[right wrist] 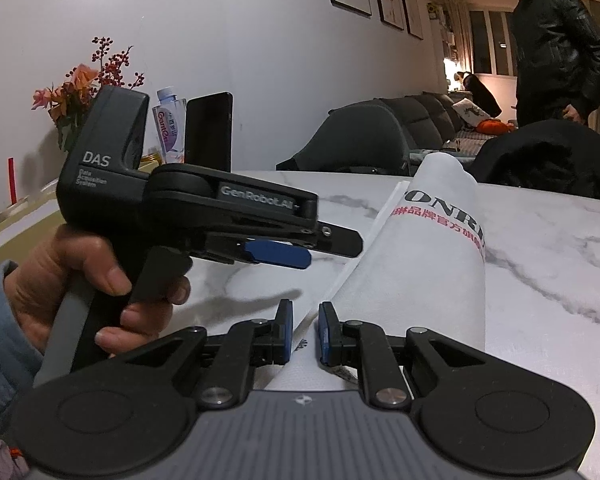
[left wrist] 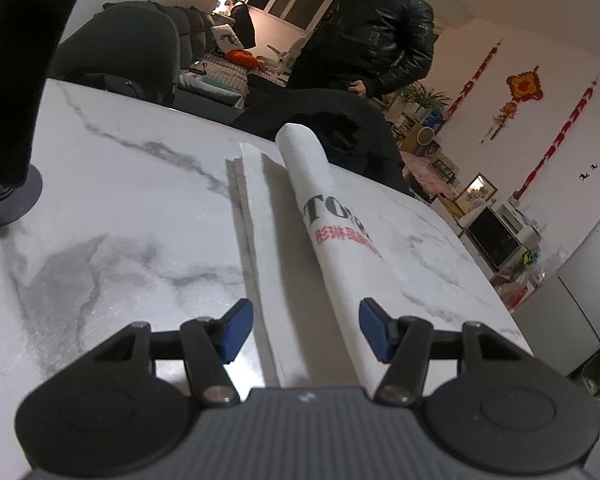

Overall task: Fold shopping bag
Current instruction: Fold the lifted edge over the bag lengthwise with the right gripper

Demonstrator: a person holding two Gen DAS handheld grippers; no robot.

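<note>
Left tongs (left wrist: 306, 330) stand wide apart over the near end of the shopping bag (left wrist: 324, 216), gripping nothing. From my seat I read the bag as a long white strip on the marble worktop (left wrist: 100, 208), partly folded along its length: a flat layer lies on the stone and a raised, rolled fold with black and red print sits along its right side. Its long axis runs straight away from these tongs toward the far edge of the worktop, so the bag lies dead ahead and between the two blue pads (left wrist: 236, 330), which look clear of the cloth on either side.

Moving right, the right wrist view shows a hand (right wrist: 96, 280) holding the left tool's grip just beside the bag, hovering above the worktop (right wrist: 548, 280).

Right tongs (right wrist: 305, 332) are nearly together, with only a narrow gap, and the near edge of the bag (right wrist: 428, 264) passes between their pads (right wrist: 286, 332). I judge they pinch that edge lightly, though I cannot tell how firm the hold is. Both tools sit at the same near end; the right one seems closer to the cloth. I expect the next fold to run along the long axis, near end carried toward the far end.
</note>
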